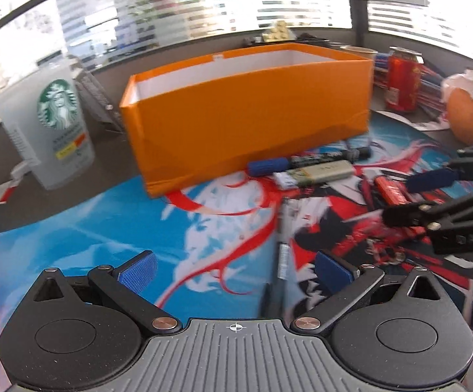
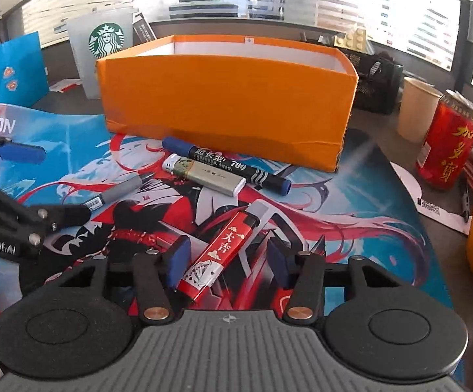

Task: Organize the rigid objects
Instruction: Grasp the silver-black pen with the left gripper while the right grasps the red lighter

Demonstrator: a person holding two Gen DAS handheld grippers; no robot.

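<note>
A printed mat [image 2: 350, 202] covered the surface, with the orange box [image 2: 226, 98] at its far side. Just in front of the box lay a black marker [image 2: 226, 165] touching a silver lighter [image 2: 203, 174]. The right gripper [image 2: 228, 263] had its jaws wide around the red lighter [image 2: 220, 251]. The left gripper [image 1: 235, 269] was spread wide beside a grey pen [image 1: 282, 248]

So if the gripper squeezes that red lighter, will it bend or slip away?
Probably no bending: the red lighter looks like a hard, boxy plastic case. Its glossy skin might slide a little, though the right gripper has ridged blue fingers on both sides. Flat sides suggest it won't roll.
</note>
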